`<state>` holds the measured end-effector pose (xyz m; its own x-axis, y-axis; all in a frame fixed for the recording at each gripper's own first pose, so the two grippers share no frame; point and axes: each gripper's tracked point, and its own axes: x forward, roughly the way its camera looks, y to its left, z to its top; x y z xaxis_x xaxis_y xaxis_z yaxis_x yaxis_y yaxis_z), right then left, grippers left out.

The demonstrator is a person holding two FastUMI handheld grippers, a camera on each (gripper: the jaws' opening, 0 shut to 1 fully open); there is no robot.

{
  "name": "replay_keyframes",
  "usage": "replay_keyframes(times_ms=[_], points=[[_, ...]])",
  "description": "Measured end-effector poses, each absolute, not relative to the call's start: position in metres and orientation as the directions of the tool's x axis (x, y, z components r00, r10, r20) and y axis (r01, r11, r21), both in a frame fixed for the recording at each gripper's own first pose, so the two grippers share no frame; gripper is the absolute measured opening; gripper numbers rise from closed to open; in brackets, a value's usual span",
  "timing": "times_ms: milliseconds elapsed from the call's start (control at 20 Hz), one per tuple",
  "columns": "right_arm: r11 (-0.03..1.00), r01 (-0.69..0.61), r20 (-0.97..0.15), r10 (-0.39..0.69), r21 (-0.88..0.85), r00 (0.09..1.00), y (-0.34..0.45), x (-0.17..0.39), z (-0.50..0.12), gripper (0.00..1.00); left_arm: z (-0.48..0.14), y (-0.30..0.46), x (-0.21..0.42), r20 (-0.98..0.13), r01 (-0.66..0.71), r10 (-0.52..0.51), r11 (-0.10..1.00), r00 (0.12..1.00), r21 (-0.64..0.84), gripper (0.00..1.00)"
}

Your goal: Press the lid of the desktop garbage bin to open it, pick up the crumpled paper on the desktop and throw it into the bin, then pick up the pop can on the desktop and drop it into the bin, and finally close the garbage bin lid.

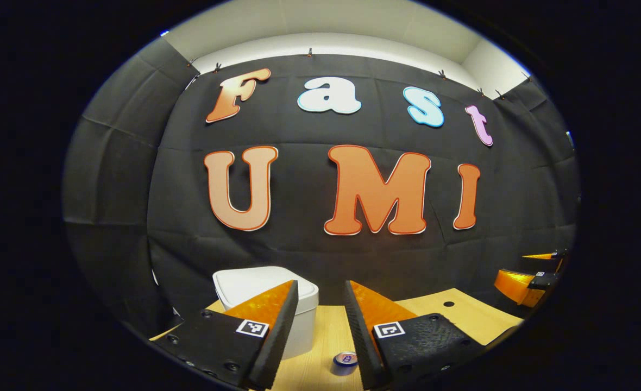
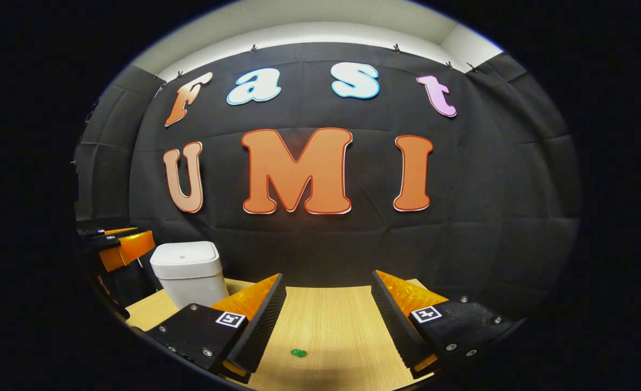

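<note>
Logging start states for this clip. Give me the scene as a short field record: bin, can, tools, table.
bin: white bin at the table's back, lid shut
can: pop can upright on the table, just in front of the left tool
left tool: open, holding nothing, above the table near the bin
right tool: open, holding nothing
table: pale wood table; small green speck between the right tool's fingers
paper: not identified

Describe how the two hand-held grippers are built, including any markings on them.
In its own view, each hand-held gripper, left and right, has two wedge-shaped fingers with ribbed inner faces, tapering forward. Each finger sits on a black textured mount fastened with small screws and carries a square black-and-white tag.
</note>
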<state>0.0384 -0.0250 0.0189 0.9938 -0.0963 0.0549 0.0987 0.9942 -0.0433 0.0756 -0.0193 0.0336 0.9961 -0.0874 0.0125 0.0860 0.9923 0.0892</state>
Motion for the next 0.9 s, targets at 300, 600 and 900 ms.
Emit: replay_keyframes(times_ms=[300, 600, 900], points=[[0.996, 0.087, 0.042, -0.085, -0.032, 0.995, -0.023, 0.041, 0.017, 0.94, 0.025, -0.009, 0.084, -0.047, 0.063, -0.060, 0.996, 0.997, 0.063, 0.23], [0.997, 0.073, 0.021, -0.073, -0.032, 0.997, -0.021, 0.041, 0.013, 0.95, 0.030, 0.007, 0.097, -0.065, 0.056, -0.052, 0.997, 0.997, 0.057, 0.00], [0.997, 0.061, 0.024, -0.060, -0.048, 0.998, -0.020, 0.047, 0.018, 0.95, 0.018, 0.041, 0.149, -0.192, 0.065, -0.053, 0.996, 0.980, 0.053, 0.00]])
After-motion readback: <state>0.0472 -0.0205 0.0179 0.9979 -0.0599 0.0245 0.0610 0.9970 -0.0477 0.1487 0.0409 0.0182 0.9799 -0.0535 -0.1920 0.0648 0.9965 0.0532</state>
